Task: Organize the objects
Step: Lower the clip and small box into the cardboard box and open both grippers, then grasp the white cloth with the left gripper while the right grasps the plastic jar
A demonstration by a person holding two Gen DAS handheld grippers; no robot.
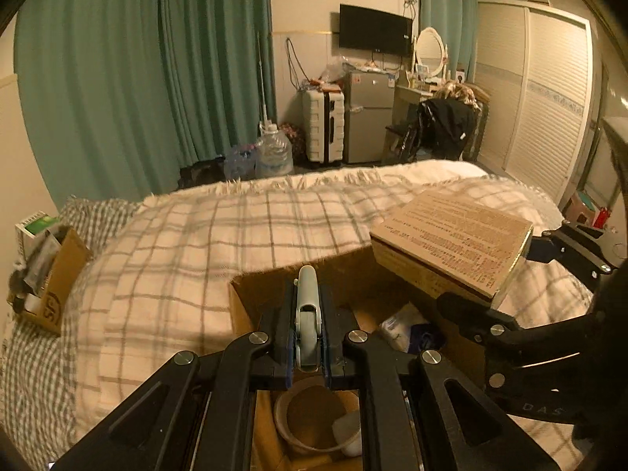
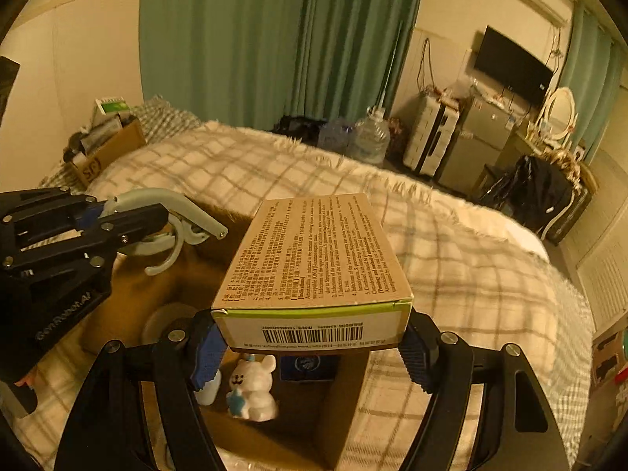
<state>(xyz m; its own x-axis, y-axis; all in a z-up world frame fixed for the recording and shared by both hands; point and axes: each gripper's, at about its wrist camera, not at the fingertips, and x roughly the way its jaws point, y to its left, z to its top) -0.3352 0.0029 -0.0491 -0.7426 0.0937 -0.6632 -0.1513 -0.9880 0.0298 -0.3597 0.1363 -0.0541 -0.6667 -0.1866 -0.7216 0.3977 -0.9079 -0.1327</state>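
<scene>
My left gripper (image 1: pixel 308 337) is shut on a pale grey plastic hook-clip (image 1: pixel 307 314), held above an open cardboard box (image 1: pixel 267 286) on the bed. The clip and left gripper also show in the right wrist view (image 2: pixel 176 231). My right gripper (image 2: pixel 310 345) is shut on a flat printed carton (image 2: pixel 318 251) with a barcode, held over the same box (image 2: pixel 341 392). The carton shows at the right in the left wrist view (image 1: pixel 451 239). Inside the box are a white bear figurine (image 2: pixel 253 388), a tape roll (image 1: pixel 314 412) and a dark blue packet (image 2: pixel 308 367).
The box sits on a plaid blanket (image 1: pixel 196 243) covering the bed. A second cardboard box (image 1: pixel 55 274) with assorted items stands at the bed's head by the wall. Beyond the bed are a water jug (image 1: pixel 272 153), a suitcase (image 1: pixel 324 129), a small fridge (image 1: pixel 369 117) and green curtains.
</scene>
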